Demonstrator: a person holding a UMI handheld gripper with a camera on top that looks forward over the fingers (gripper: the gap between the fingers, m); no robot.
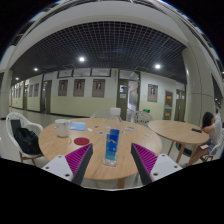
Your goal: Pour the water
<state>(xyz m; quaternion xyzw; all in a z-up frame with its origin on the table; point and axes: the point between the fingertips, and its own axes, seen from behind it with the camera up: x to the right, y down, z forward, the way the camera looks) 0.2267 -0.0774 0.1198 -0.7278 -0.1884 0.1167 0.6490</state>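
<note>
A clear water bottle with a blue label (112,145) stands upright on a round wooden table (100,165), just ahead of my fingers and between their lines. A white cup (62,127) stands on the table's far left part. A flat red thing (81,141) lies on the table left of the bottle. My gripper (112,160) is open and empty; its two fingers with magenta pads (146,158) sit wide apart, with gaps on both sides of the bottle.
A white chair with a dark bag (24,140) stands left of the table. A second round table (180,130) is to the right, with a seated person (211,125) at its far side. Behind is a hall wall with windows and doors.
</note>
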